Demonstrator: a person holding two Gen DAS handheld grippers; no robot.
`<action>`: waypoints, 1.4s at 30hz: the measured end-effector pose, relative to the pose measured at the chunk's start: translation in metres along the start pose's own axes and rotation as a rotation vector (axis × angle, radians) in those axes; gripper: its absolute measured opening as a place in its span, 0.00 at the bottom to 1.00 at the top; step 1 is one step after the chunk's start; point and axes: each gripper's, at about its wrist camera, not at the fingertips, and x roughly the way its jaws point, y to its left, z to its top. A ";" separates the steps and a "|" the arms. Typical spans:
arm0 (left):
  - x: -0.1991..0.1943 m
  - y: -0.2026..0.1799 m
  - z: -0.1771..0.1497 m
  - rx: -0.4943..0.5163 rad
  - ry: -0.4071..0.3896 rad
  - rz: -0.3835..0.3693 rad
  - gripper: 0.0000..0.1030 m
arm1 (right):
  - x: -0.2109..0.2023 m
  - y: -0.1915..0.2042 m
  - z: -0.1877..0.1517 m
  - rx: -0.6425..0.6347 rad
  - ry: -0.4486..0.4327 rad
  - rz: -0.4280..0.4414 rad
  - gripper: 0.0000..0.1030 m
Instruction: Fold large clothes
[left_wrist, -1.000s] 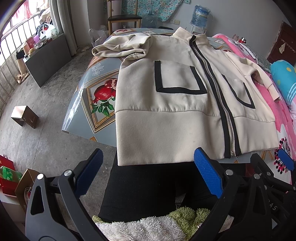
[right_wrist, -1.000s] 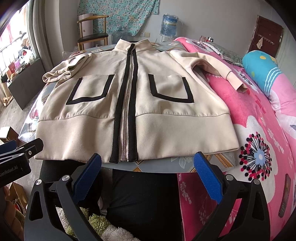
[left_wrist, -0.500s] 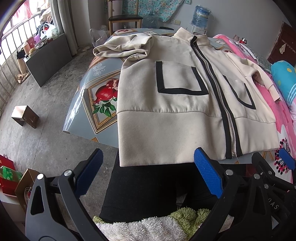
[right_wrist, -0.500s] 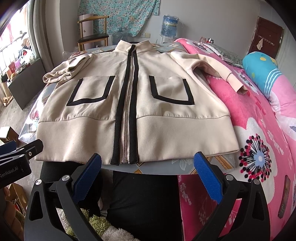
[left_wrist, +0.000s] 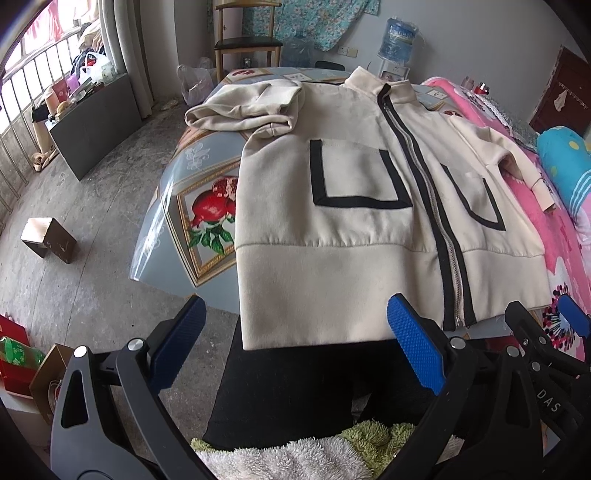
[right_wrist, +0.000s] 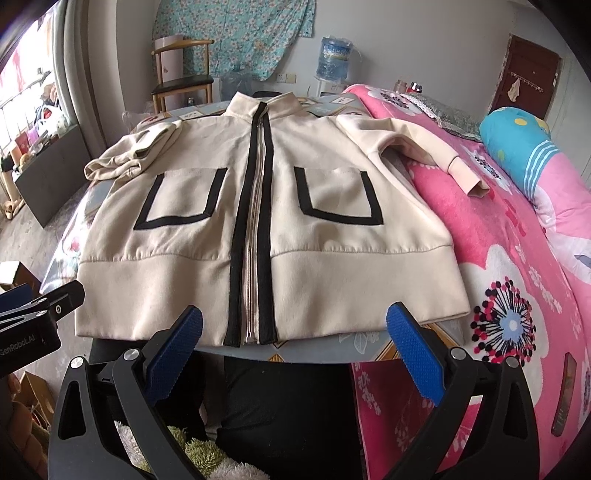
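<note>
A cream zip-up jacket (left_wrist: 332, 229) with black pocket outlines and a black-edged zipper lies face up, spread flat on a table, hem toward me; it also shows in the right wrist view (right_wrist: 258, 229). Its left sleeve (left_wrist: 243, 107) is bunched near the shoulder. Its right sleeve (right_wrist: 436, 155) stretches onto the pink blanket. My left gripper (left_wrist: 295, 347) is open and empty, just short of the hem's left part. My right gripper (right_wrist: 295, 347) is open and empty, just short of the hem's middle. The right gripper's tips show at the left wrist view's right edge (left_wrist: 546, 328).
The table (left_wrist: 184, 206) has a fruit-print cover, its left edge dropping to a concrete floor with a small cardboard box (left_wrist: 48, 240). A bed with a pink blanket (right_wrist: 517, 280) adjoins the right side. A wooden chair (right_wrist: 184, 81) and a water bottle (right_wrist: 334, 57) stand behind.
Both grippers have crept slightly forward toward the jacket's hem. The jacket has not moved and both grippers stay open.
</note>
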 end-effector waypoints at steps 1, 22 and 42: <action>-0.001 0.000 0.003 0.000 -0.003 -0.001 0.92 | 0.000 0.000 0.002 -0.001 -0.003 -0.001 0.94; 0.061 0.044 0.082 0.021 -0.012 0.053 0.92 | 0.029 0.002 0.116 -0.086 -0.068 0.063 0.94; 0.100 0.103 0.176 -0.138 -0.162 -0.145 0.92 | 0.127 0.108 0.263 -0.034 0.067 0.694 0.94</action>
